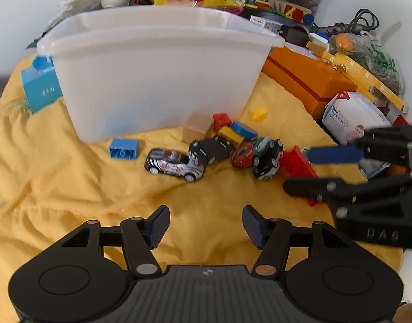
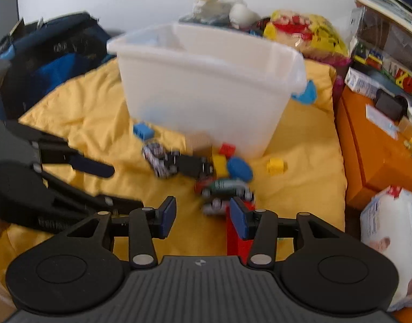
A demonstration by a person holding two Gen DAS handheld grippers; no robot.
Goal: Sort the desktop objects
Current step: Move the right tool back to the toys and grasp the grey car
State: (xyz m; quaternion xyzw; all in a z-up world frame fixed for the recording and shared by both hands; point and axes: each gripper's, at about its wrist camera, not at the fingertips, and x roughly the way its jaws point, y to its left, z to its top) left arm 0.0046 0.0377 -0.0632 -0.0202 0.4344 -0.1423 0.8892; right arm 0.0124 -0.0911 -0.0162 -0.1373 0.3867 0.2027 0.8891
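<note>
1. Yellow cloth (image 1: pixel 71 188), rumpled into ridges, covers the work surface; a white wall stands behind, and clutter runs along the right edge: an orange box (image 1: pixel 308 80) and a wipes pack (image 1: pixel 351 115).
2. Near the middle of the cloth stands a translucent white bin (image 1: pixel 157 75), the likely place for sorted toys. What lies inside is too cloudy to tell.
3. Just in front of the bin lies the loose pile: a silver striped car (image 1: pixel 175 164), a black car (image 1: pixel 211 149) touching it, a red car (image 1: pixel 242 156) beside a green-and-black car (image 1: pixel 267 158), coloured blocks behind them, a wooden cube (image 1: pixel 196 130), a blue brick (image 1: pixel 124 148) off to the left and a small yellow brick (image 1: pixel 259 114) apart to the right.
4. The left gripper (image 1: pixel 206 227) hangs above bare cloth short of the cars, jaws spread wide, nothing between them.
5. The right gripper (image 2: pixel 203 216) has its jaws partly spread and empty; a red block (image 2: pixel 236 231) sits just under its right finger.
6. Pick one target per hand. The silver car suits the left, being outermost.
7. Straddle the car across its narrow sides, then close.
8. Come down steeply, since cloth ridges could snag a fingertip.
9. Keep the two grippers apart to avoid a knock.
</note>
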